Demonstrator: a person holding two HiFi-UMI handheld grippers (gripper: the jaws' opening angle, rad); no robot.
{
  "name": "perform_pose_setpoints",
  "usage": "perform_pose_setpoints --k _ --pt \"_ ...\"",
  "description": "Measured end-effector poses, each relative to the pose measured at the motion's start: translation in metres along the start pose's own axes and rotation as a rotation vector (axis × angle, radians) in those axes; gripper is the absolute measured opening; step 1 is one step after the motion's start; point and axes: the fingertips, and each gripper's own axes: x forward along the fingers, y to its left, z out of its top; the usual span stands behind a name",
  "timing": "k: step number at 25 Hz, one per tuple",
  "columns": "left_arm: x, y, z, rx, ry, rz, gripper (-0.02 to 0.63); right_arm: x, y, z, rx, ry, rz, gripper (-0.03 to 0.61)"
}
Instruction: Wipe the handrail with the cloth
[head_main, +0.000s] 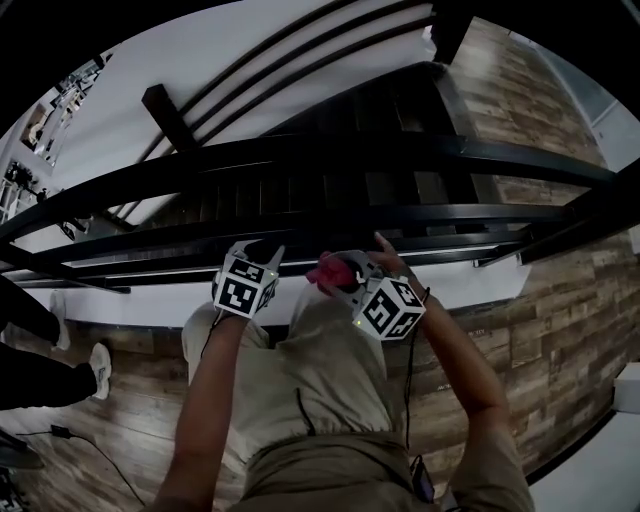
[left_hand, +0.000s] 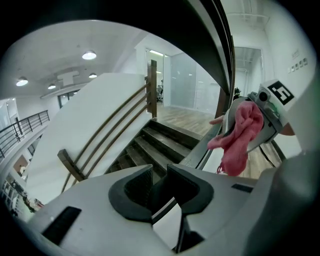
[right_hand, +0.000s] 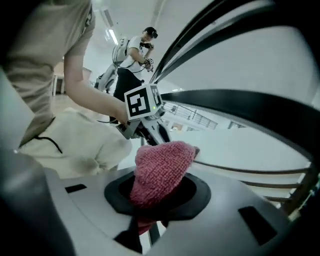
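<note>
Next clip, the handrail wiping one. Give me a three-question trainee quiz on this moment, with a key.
1. What does the right gripper hold? A) a blue sponge B) a pink cloth C) nothing
2. True or false: the left gripper also holds a cloth.
3. What lies below, beyond the handrail?
Key: 1 B. 2 False. 3 A staircase with dark steps.
</note>
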Motion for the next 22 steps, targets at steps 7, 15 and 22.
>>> perform_pose_setpoints --k 7,15,22 --pt "-0.005 -0.001 -0.003 0.047 -0.025 -0.003 0.086 0.057 0.06 -0.044 -0.03 0.242 0.351 0.098" --pt "-0.001 -0.012 -0.001 0.041 -0.024 -0.008 0.083 0.054 0.066 -0.077 -0.05 0.316 0.371 0.098" --pt "0.003 -0.009 -0.011 0.047 -0.021 -0.016 0.083 0.06 0.067 -0.071 0.065 0.295 0.398 0.1"
